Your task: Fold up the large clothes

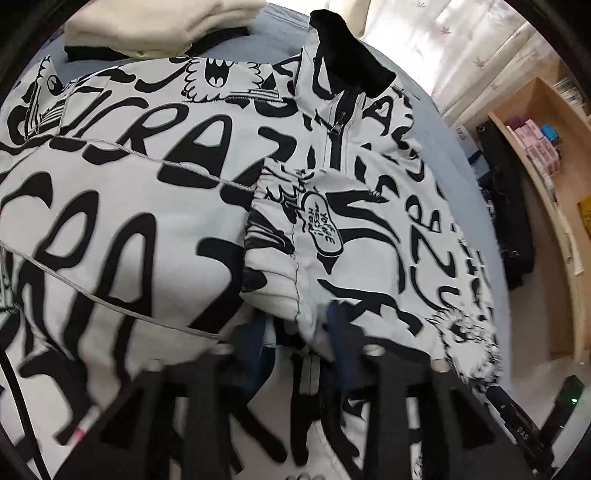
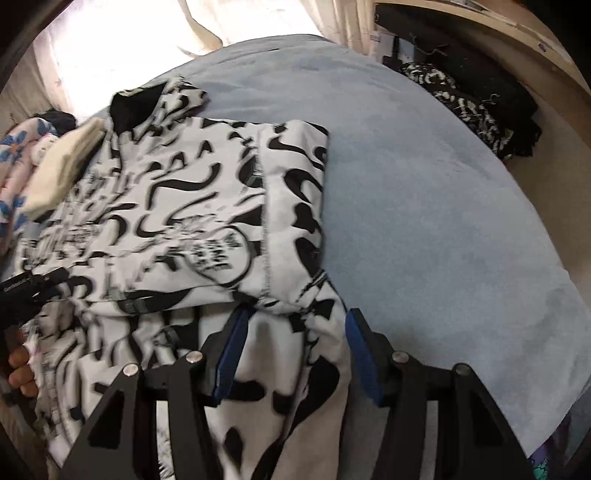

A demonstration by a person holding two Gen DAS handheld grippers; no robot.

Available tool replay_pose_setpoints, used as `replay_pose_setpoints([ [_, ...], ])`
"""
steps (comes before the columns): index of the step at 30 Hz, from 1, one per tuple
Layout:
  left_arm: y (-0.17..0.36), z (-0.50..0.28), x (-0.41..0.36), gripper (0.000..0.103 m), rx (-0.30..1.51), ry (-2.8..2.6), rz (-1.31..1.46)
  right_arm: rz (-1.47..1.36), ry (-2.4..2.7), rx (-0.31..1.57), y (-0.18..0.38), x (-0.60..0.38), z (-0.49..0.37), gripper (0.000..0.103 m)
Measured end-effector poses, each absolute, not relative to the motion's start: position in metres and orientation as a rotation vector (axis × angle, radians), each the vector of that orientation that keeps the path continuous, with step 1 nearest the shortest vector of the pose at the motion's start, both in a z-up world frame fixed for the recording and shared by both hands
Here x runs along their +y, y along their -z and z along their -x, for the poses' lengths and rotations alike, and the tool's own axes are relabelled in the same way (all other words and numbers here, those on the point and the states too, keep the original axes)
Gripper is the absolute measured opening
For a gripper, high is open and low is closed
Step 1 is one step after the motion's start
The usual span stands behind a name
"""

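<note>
While jacket lies on bed; left gripper jaws unclear | right gripper apart, straddling hem

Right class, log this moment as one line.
task: fold jacket | left claw: open, over folded sleeve | right claw: astride jacket edge, grip unclear | surface: blue bed cover

Jacket: padded cloth, matt white with black print, quilted by visible stitch lines; collar of black, fleece-like pile. Zip: dark teeth and a dull metal pull. Bed cover: pale blue, soft, short-napped cloth. Folded cream garment: thick matt knit. Right gripper: matt black plastic frame, bright metal screw heads, blue matt pads. Shelf: smooth light wood.
</note>
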State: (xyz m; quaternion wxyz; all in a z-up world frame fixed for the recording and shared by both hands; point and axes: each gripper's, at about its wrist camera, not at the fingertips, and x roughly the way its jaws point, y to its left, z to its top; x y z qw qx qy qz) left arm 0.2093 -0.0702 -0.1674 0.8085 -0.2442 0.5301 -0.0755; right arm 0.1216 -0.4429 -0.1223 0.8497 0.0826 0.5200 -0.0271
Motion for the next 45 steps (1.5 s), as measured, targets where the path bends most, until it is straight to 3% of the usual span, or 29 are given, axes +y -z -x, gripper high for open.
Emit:
replay_pose_setpoints([
  [4,0.143,-0.212,-0.049,0.068,1.06,0.148,0.473,-0.244,-0.007,1.068,0.099,-0.448,-0.118,0.055],
  [7,0.134,-0.227,-0.036,0.068,1.043,0.106,0.447,-0.272,-0.019,1.036,0.083,-0.451,-0.13,0.055],
  [14,0.172,-0.294,-0.063,0.068,1.179,0.209,0.448,-0.23,0.049,1.02,0.084,-0.471,-0.223,0.055],
  [17,0.184,-0.307,-0.077,0.05,1.197,0.215,0.398,-0.227,0.073,1.078,0.109,-0.488,-0.271,0.055],
  [19,0.184,-0.309,-0.083,0.03,1.175,0.206,0.34,-0.268,0.091,1.136,0.133,-0.502,-0.299,0.055],
  [25,0.169,-0.309,-0.076,0.022,1.084,0.19,0.335,-0.36,0.029,1.199,0.178,-0.507,-0.328,0.054],
  [26,0.167,-0.309,-0.075,0.021,1.072,0.186,0.339,-0.324,0.011,1.177,0.176,-0.5,-0.328,0.028],
  [27,0.163,-0.308,-0.074,0.02,1.058,0.183,0.352,-0.287,0.001,1.169,0.172,-0.493,-0.329,0.013],
  [30,0.154,-0.304,-0.073,0.017,1.003,0.147,0.35,-0.143,0.025,1.088,0.155,-0.47,-0.324,0.01],
  [33,0.164,-0.3,-0.075,0.016,1.019,0.118,0.306,-0.071,0.056,1.134,0.174,-0.464,-0.328,0.011],
  [37,0.187,-0.296,-0.079,0.02,1.099,0.083,0.24,-0.018,0.102,1.171,0.166,-0.46,-0.326,0.019],
  [41,0.157,-0.284,-0.075,0.023,1.072,0.029,0.181,-0.008,0.119,1.15,0.124,-0.457,-0.301,0.019],
  [45,0.109,-0.253,-0.085,0.029,0.906,0.081,0.145,-0.004,0.047,1.066,0.085,-0.429,-0.245,0.02],
])
